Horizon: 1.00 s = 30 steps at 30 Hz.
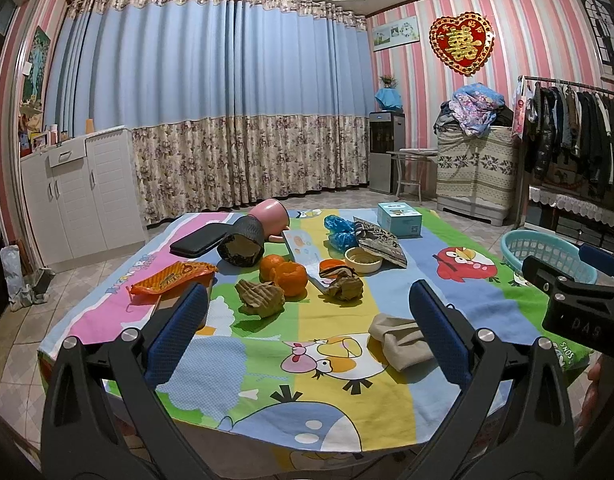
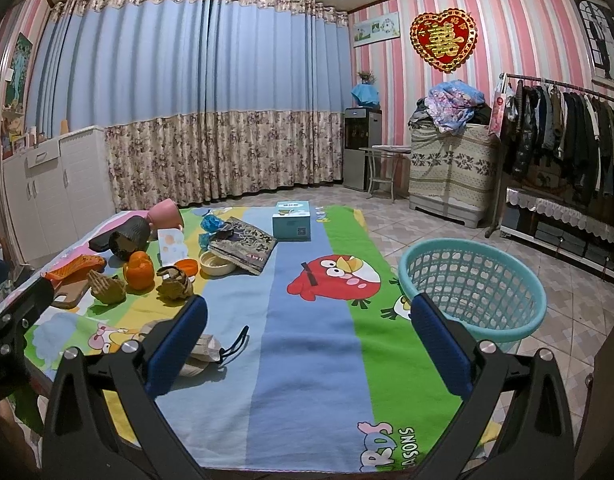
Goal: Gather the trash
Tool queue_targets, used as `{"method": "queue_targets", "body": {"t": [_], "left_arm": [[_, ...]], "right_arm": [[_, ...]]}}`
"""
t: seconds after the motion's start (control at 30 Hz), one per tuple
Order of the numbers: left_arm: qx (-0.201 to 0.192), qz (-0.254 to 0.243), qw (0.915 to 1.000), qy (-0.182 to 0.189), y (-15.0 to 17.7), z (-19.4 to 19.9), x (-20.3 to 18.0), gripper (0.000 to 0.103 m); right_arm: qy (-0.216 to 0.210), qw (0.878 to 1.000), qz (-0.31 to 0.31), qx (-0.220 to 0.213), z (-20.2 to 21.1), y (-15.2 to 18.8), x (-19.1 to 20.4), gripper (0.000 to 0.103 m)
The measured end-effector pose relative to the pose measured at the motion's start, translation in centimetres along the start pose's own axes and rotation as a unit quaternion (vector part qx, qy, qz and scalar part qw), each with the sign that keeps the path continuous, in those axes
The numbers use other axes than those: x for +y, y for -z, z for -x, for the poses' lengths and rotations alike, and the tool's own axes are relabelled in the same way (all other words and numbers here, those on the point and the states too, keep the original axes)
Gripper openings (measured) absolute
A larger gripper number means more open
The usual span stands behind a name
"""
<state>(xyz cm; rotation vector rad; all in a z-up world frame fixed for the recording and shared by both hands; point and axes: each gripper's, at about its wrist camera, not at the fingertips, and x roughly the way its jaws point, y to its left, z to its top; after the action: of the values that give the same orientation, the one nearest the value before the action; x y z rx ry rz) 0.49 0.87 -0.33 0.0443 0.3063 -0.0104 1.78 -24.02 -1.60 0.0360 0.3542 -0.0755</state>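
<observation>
Both grippers hang above the near edge of the table, and neither has hold of anything. The left gripper (image 1: 307, 312) has its blue-padded fingers spread wide across the bottom of its frame. The right gripper (image 2: 309, 320) is spread just as wide over the blue stripe of the cartoon cloth (image 2: 307, 360).

Writing first: at the bottom right of the right wrist view the cloth reads "RDS" and "EASONS", cut off at the edge. In the left view, pale lettering on the pink stripe at left is too blurred to make out. The right gripper's black body at the right edge of the left view shows "PAS". On the wall, upper right, hangs a red heart ornament (image 1: 461, 43) with a gold Chinese character.

Now the trash. Two crumpled brown paper balls sit mid-table: one (image 1: 260, 298) left of centre, the other (image 1: 344, 285) just right of it. An orange wrapper (image 1: 173, 276) lies at the left. Orange fruit or peel (image 1: 285, 273) rests between the paper balls, and a blue plastic bag (image 1: 339, 232) sits further back. A beige pouch (image 1: 399, 342) lies just beside the left gripper's right finger.

The teal basket (image 2: 473, 284) stands at the table's right edge, in the right middle of the right view. A light-blue box (image 2: 292, 220) at the far side carries print too small to read.
</observation>
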Motion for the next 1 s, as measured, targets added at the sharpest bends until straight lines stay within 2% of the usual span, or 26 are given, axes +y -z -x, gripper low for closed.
{"method": "queue_targets", "body": {"t": [1.0], "left_arm": [[0.003, 0.001, 1.0, 0.0, -0.15, 0.03, 0.19, 0.098]], "right_arm": [[0.006, 1.0, -0.003, 0.002, -0.24, 0.06, 0.13, 0.099]]}}
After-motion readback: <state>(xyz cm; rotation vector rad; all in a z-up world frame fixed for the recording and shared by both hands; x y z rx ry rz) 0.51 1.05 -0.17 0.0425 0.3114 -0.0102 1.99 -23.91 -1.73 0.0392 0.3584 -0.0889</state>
